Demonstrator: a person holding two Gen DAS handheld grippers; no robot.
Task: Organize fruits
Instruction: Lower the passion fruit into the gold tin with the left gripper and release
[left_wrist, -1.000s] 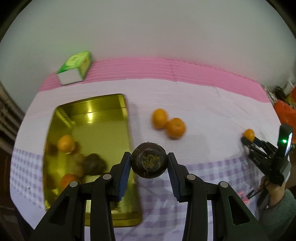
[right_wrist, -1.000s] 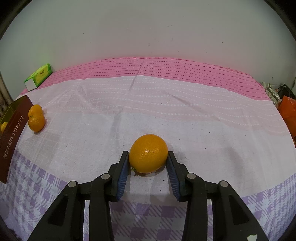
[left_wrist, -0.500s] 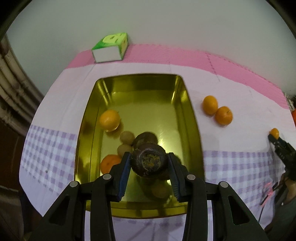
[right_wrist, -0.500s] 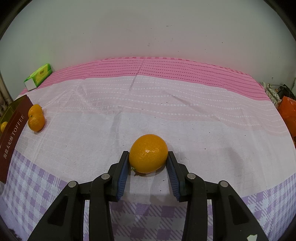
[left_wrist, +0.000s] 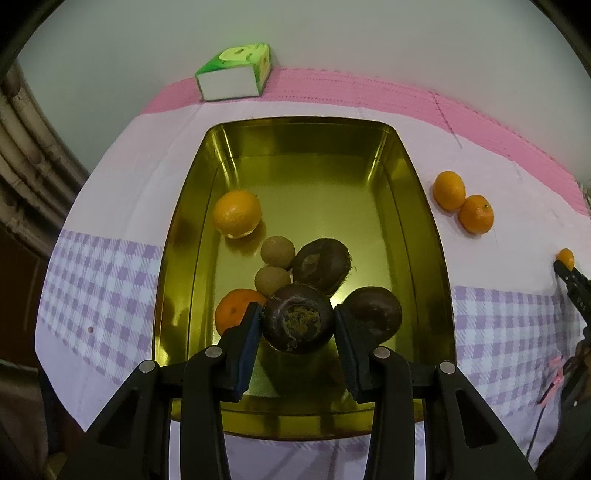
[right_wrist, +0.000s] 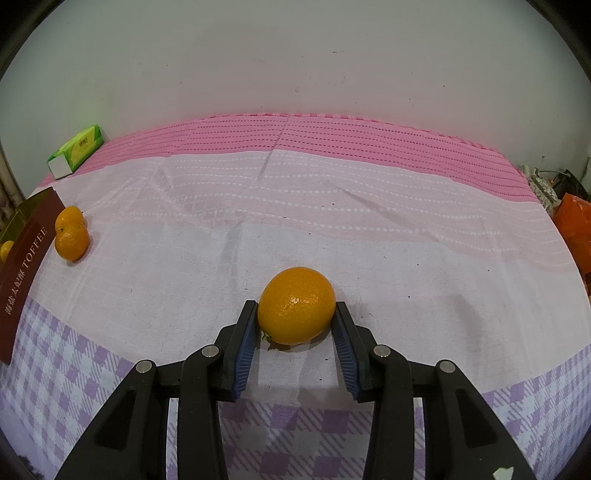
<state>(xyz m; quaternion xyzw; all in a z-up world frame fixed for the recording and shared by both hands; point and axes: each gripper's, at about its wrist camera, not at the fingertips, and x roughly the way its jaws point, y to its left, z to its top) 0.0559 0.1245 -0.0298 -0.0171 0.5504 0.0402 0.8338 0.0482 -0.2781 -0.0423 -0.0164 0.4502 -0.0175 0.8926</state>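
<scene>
My left gripper (left_wrist: 297, 319) is shut on a dark brown round fruit (left_wrist: 297, 324) and hangs over the near half of the gold tin tray (left_wrist: 417, 192). Inside the tray lie two oranges (left_wrist: 237, 213), two small tan fruits (left_wrist: 277, 252) and two more dark brown fruits (left_wrist: 321, 265). Two oranges (left_wrist: 475, 214) rest on the cloth right of the tray. My right gripper (right_wrist: 295, 321) is shut on an orange (right_wrist: 296, 311) that sits on the white cloth; it also shows at the right edge of the left wrist view as the right gripper (left_wrist: 567, 271).
A green and white tissue pack (left_wrist: 236, 72) lies at the back by the wall. The tray's dark red side (right_wrist: 22, 266) and the two loose oranges (right_wrist: 72, 240) appear far left in the right wrist view. An orange bag (right_wrist: 574, 218) sits at the right edge.
My left gripper carried the dark fruit leftward from the cloth to over the tray and sank lower toward the fruits inside. The right gripper and its orange stayed still.
</scene>
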